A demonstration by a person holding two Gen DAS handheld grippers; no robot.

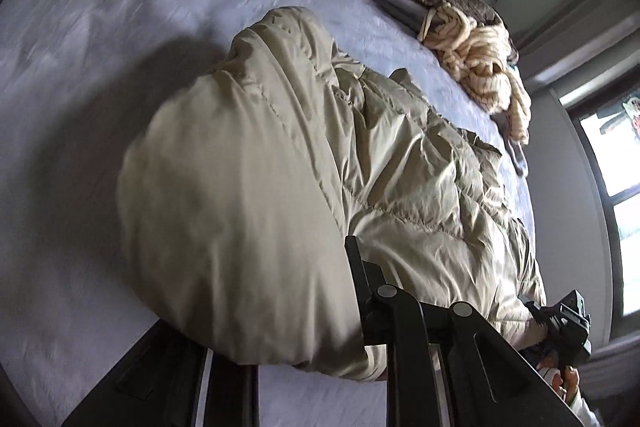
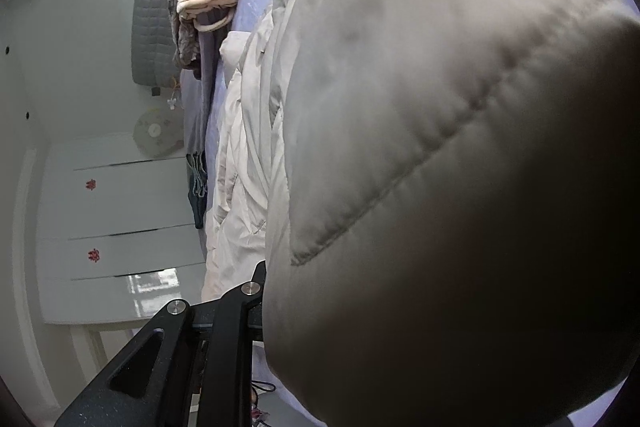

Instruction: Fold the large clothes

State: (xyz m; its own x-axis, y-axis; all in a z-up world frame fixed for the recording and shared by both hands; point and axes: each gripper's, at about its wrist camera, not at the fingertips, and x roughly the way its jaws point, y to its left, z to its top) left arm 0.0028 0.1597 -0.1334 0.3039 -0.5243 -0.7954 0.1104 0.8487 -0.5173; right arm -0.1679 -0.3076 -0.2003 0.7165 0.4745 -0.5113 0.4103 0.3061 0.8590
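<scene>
We hold the puffy jacket (image 1: 320, 155) over the bed (image 1: 80, 47), both grippers pinching its near edge – left gripper (image 1: 320, 311) at 6 o'clock, right gripper (image 2: 276, 311) too – so it can fold; the striped sweater (image 1: 476, 59) waits at 2 o'clock

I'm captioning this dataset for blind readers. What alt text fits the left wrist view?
A puffy beige quilted jacket lies on a lavender bedspread and bulges over the left gripper, hiding how its jaws stand. A striped cream garment is heaped at the bed's far edge, and the right gripper meets the jacket's hem.
</scene>
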